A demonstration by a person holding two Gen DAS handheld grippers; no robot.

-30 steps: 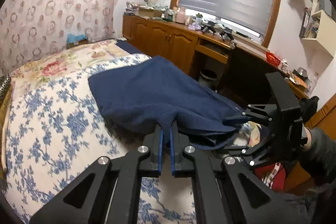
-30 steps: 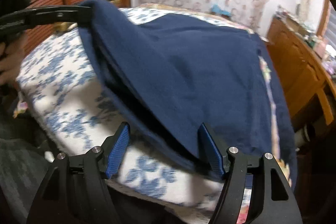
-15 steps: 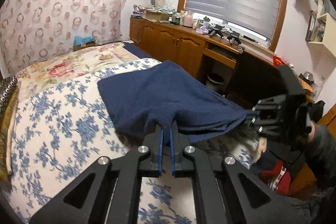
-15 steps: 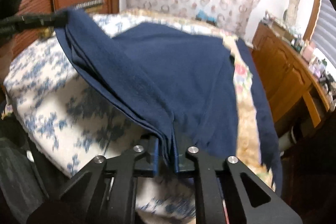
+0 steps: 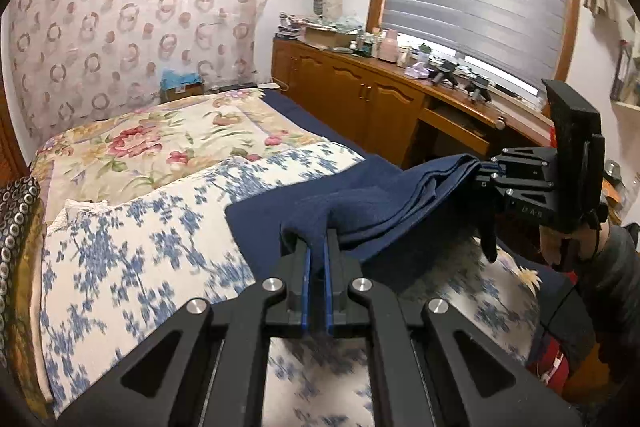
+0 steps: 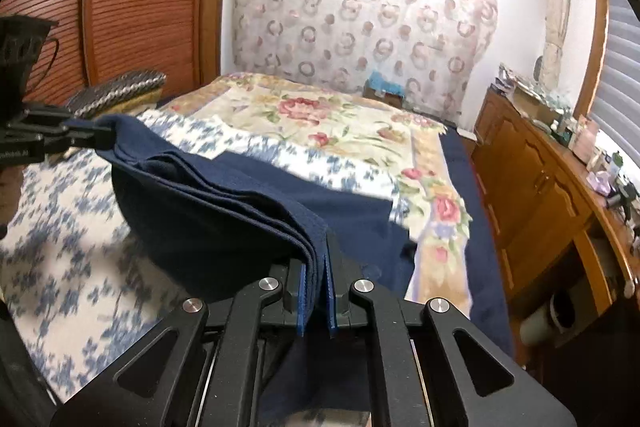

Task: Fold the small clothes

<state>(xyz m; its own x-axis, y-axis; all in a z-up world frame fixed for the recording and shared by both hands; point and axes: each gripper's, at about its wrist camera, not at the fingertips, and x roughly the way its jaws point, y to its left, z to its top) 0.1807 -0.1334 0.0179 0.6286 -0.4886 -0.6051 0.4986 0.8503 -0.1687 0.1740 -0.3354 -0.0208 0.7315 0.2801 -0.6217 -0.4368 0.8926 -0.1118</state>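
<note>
Two tools grip one navy cloth above the bed. The left tool tilts downward, its blue pads pressed together on a bunched corner of the fabric. The right tool, tilted down likewise, pinches several stacked layers of the cloth's edge between its pads. In the left wrist view the right tool reaches in from the right, with a hand below its body. Between both tools the cloth hangs in a sagging fold, its far part lying on the blue-flowered bedspread.
</note>
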